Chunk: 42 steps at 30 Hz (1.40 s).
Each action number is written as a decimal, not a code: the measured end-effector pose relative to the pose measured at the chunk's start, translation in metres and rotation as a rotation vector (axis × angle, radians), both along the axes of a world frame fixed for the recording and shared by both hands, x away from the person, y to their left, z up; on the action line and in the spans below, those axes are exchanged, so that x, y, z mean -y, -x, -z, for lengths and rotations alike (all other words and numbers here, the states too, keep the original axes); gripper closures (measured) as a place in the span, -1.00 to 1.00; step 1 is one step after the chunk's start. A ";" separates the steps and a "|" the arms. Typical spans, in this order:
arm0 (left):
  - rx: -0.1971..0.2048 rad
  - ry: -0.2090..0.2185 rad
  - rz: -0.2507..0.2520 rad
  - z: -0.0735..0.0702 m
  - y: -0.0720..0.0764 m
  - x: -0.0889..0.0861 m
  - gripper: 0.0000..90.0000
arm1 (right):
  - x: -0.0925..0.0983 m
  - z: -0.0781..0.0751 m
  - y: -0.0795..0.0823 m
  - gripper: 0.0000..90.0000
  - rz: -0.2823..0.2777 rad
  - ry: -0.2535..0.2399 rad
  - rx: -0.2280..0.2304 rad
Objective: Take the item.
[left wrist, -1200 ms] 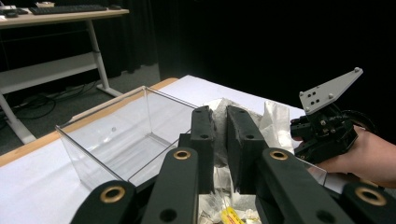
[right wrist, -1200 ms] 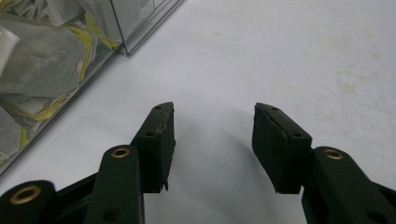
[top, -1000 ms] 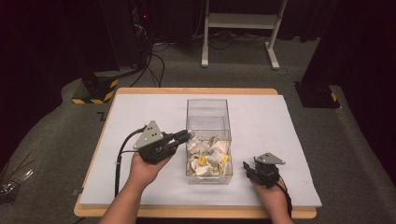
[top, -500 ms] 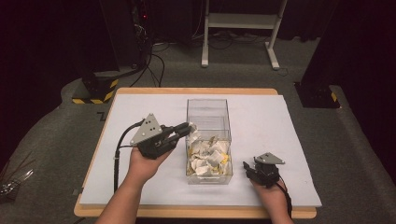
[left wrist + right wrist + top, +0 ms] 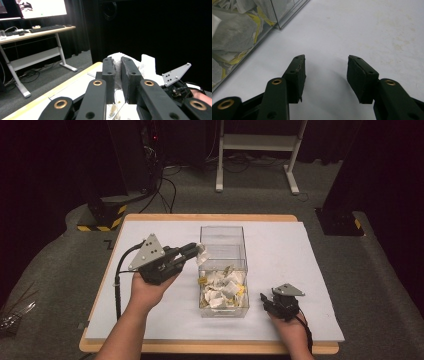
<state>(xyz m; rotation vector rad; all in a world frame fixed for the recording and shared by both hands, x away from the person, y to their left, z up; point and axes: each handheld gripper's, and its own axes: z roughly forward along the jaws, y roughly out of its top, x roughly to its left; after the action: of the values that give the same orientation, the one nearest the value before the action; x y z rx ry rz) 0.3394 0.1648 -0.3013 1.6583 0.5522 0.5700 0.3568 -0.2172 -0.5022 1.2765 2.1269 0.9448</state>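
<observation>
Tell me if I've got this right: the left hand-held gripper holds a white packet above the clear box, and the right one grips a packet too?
Not quite. The right hand-held gripper is open over the bare white mat, as the right gripper view shows. The left hand-held gripper does pinch a white packet above the clear box.

A white tea bag [image 5: 202,254] hangs pinched above the clear box's [image 5: 223,234] left wall

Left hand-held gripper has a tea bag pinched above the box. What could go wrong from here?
1. The left hand-held gripper pinches only an edge of the white tea bag; it may slip and fall.
2. It hangs beside the clear box rim; a snag could tear it or shift the box.
3. The open right hand-held gripper rests close to the box wall and might bump it.
</observation>
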 end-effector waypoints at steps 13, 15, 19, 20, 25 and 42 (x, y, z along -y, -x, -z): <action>0.000 -0.006 -0.040 -0.001 0.001 -0.020 0.82 | 0.000 0.000 0.000 0.10 0.002 0.001 -0.001; -0.003 -0.007 -0.045 0.000 0.000 -0.023 0.82 | 0.000 0.000 0.000 0.10 0.002 0.001 0.000; -0.015 -0.003 -0.057 0.004 -0.001 -0.030 0.82 | 0.000 0.000 -0.001 0.10 0.005 0.001 -0.005; -0.018 -0.004 -0.058 0.004 -0.001 -0.031 0.82 | 0.000 0.000 -0.001 0.10 0.006 0.001 -0.006; -0.026 0.001 -0.072 0.008 -0.002 -0.039 0.82 | 0.000 0.000 -0.001 0.10 0.008 0.002 -0.009; -0.022 -0.017 -0.117 0.009 -0.001 -0.052 0.82 | -0.001 0.000 -0.001 0.10 -0.009 0.003 -0.012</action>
<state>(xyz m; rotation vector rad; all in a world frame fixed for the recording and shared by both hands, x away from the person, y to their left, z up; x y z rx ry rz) 0.3399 0.2168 -0.3099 1.6579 0.6656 0.6444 0.3580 -0.2166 -0.5025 1.2755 2.1435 0.9396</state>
